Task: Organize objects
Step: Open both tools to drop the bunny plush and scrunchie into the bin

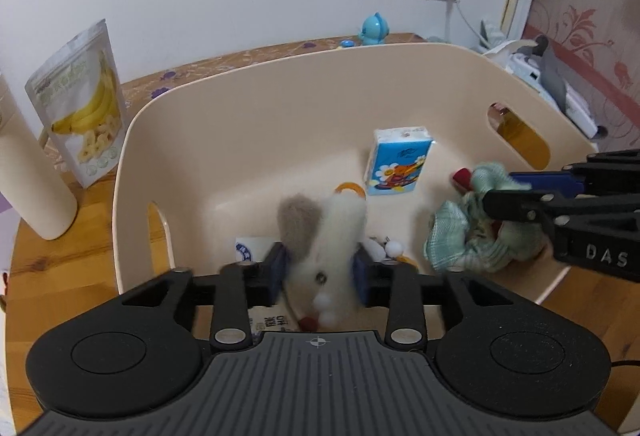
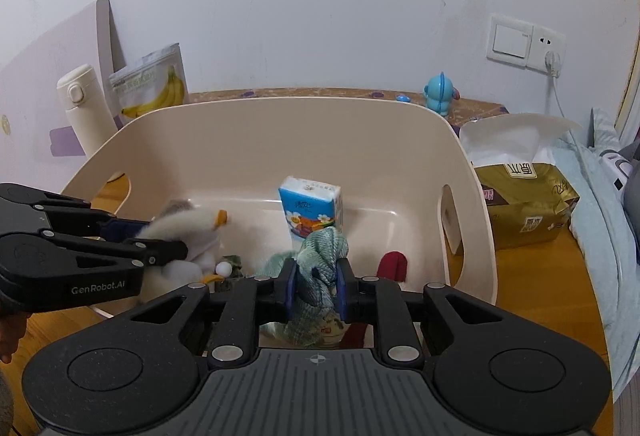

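A beige plastic basket (image 1: 280,95) (image 2: 280,123) stands on the wooden table. Both grippers reach into it. A white plush toy (image 1: 320,232) (image 2: 192,232) with a grey ear sits blurred between the fingers of my left gripper (image 1: 320,272) (image 2: 160,240). The jaws stand apart and do not squeeze it. My right gripper (image 2: 317,288) (image 1: 500,187) pinches a green checked cloth (image 2: 320,256) (image 1: 452,236), which bulges above and below its pads. A blue tissue pack (image 1: 398,159) (image 2: 311,209) leans against the basket's back wall. A red piece (image 2: 394,264) lies beside the cloth.
Left of the basket stand a banana-chip pouch (image 1: 82,103) and a cream flask (image 1: 28,171). A blue figurine (image 2: 440,93) sits behind the basket near the wall. A gold tissue bag (image 2: 524,203) lies to its right, near the bedding. Small items lie on the basket floor.
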Tool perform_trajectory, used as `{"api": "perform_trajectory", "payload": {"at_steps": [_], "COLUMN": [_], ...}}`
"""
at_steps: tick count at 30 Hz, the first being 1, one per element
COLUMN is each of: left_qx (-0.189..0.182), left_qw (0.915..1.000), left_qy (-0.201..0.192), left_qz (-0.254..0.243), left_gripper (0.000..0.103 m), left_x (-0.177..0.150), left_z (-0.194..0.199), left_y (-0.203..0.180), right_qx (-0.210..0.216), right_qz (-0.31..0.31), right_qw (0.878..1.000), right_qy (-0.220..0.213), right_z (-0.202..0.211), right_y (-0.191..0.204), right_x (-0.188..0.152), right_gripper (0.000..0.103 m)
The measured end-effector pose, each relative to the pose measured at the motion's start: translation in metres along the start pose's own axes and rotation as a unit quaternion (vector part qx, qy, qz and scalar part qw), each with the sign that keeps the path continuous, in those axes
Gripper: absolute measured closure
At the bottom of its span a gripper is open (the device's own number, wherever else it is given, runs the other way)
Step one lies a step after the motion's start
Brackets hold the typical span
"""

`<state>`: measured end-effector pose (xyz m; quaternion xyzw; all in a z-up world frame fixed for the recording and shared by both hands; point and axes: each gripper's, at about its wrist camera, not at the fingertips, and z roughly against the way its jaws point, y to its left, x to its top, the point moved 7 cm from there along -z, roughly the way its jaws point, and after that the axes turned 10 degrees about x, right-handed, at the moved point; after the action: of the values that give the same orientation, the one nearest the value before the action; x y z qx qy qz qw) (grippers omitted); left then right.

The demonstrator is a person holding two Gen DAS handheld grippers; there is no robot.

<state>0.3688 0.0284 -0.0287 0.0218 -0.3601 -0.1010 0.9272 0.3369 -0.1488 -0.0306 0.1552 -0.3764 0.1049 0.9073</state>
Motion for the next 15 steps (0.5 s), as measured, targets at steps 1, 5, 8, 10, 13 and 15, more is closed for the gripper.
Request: {"api": "perform_trajectory", "payload": {"at_steps": [1, 5, 8, 10, 13, 15], "left_qx": [0.000, 0.012, 0.032, 0.049, 0.043, 0.047], "left_qw": [1.0000, 0.9998, 0.9988, 0.9979, 0.9981, 0.9976], "left_qy": [-0.001, -0.015, -0.028, -0.037, -0.041, -0.047], "left_qz": [-0.001, -0.009, -0.022, -0.021, -0.018, -0.022], "left_gripper": [0.051, 0.038, 0.031, 0.022, 0.021, 0.021], "left_x": [0.000, 0.004, 0.007, 0.008, 0.007, 0.005], "left_z": [0.002, 0.010, 0.017, 0.022, 0.028, 0.034], "left_y": [-0.001, -0.005, -0.007, -0.004, -0.002, -0.003], "right_qx": [0.000, 0.011, 0.010, 0.009, 0.015, 0.016], "right_qz": [0.001, -0.003, -0.004, -0.003, -0.013, -0.021], "right_qw": [1.000, 1.000, 1.000, 1.000, 0.999, 0.998], "right_qy": [0.000, -0.009, -0.019, -0.029, -0.043, -0.050], "right_z": [0.001, 0.009, 0.018, 0.025, 0.035, 0.040], "right_y": [0.000, 0.003, 0.005, 0.005, 0.003, 0.000], "right_x": [0.000, 0.002, 0.004, 0.005, 0.005, 0.004], "right_gripper": [0.067, 0.052, 0.034, 0.023, 0.017, 0.016]}}
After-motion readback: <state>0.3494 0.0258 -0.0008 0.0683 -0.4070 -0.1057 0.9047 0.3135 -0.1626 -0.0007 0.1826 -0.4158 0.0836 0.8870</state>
